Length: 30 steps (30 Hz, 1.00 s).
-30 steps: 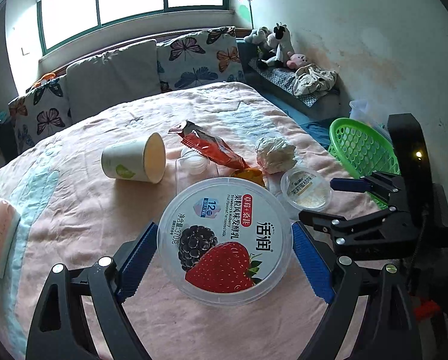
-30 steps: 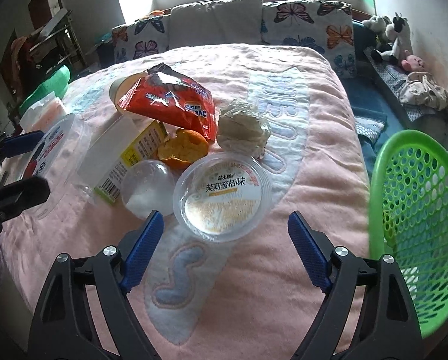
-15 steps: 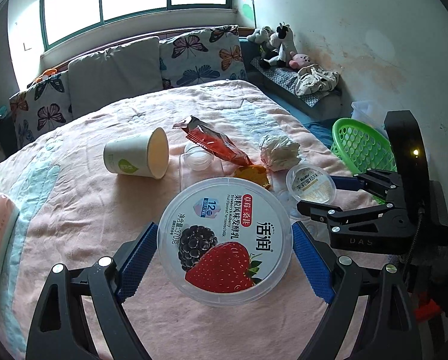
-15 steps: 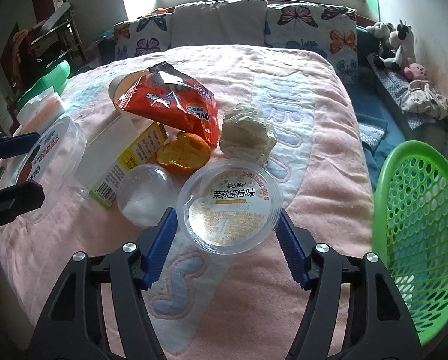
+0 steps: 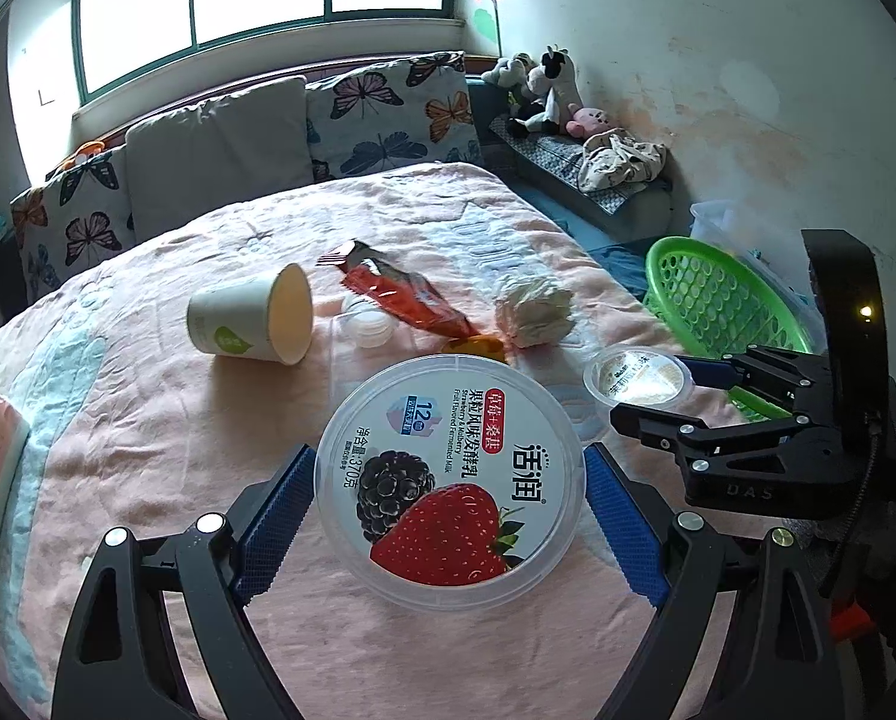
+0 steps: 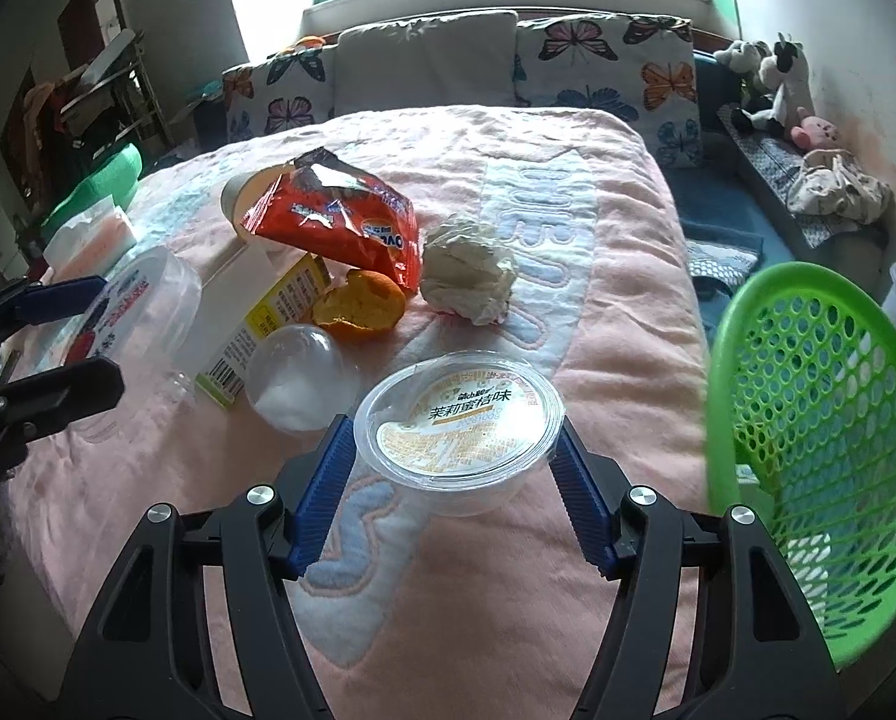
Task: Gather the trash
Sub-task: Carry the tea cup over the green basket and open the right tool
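My left gripper (image 5: 448,510) is shut on a large clear yogurt tub (image 5: 451,483) with a strawberry label, held above the pink bed cover. My right gripper (image 6: 457,468) is shut on a small clear jelly cup (image 6: 457,423) with a yellow lid and holds it just off the cover; the cup also shows in the left wrist view (image 5: 640,375). On the bed lie a paper cup (image 5: 250,321), a red snack wrapper (image 6: 340,219), an orange peel (image 6: 358,303), a crumpled tissue (image 6: 469,276), a clear bottle (image 6: 250,312) and a clear dome lid (image 6: 301,375).
A green plastic basket (image 6: 808,420) stands off the bed's right edge. Butterfly pillows (image 5: 388,114) line the head of the bed. A tissue pack (image 6: 88,240) lies at the left. Plush toys (image 5: 544,90) and clothes sit on a bench by the wall.
My right gripper moved forward around the jelly cup, closed on it and lifted it slightly. My left gripper kept its hold on the yogurt tub and rose a little.
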Each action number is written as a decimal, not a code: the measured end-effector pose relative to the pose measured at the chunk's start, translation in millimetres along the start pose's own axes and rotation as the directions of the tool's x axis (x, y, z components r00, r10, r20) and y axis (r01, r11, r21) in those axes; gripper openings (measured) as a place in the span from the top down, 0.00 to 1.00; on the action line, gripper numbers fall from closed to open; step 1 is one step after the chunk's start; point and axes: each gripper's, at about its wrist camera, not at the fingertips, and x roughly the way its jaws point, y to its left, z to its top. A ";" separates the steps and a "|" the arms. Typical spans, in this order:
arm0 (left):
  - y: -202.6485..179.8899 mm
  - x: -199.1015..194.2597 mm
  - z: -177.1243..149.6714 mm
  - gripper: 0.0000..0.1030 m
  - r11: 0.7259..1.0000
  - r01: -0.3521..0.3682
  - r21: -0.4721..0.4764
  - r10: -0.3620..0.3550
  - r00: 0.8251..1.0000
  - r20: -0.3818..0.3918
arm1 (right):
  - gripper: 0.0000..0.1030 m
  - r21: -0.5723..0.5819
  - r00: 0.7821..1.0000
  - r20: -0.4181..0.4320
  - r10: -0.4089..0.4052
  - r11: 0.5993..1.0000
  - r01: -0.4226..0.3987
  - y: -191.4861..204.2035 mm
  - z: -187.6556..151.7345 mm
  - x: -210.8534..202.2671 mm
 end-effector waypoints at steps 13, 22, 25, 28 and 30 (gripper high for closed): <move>-52.4 8.0 21.5 0.17 0.996 0.062 0.062 -0.062 0.998 -0.002 | 0.36 0.096 0.996 0.047 -0.073 0.993 0.068 -50.5 -22.4 -44.0; -97.7 23.6 40.7 0.17 0.987 0.113 0.117 -0.112 0.994 -0.015 | 0.36 0.199 0.984 0.044 -0.173 0.967 0.161 -109.4 -40.3 -66.1; -113.1 30.1 48.8 0.17 0.983 0.126 0.131 -0.124 0.992 -0.022 | 0.36 0.231 0.980 0.034 -0.198 0.955 0.185 -127.1 -46.1 -68.8; -124.6 36.5 57.0 0.17 0.980 0.136 0.143 -0.134 0.991 -0.027 | 0.36 0.260 0.976 0.020 -0.217 0.944 0.204 -142.8 -53.1 -69.3; -130.8 40.2 61.5 0.17 0.978 0.143 0.149 -0.140 0.990 -0.031 | 0.35 0.273 0.975 0.010 -0.222 0.939 0.211 -149.9 -56.5 -68.6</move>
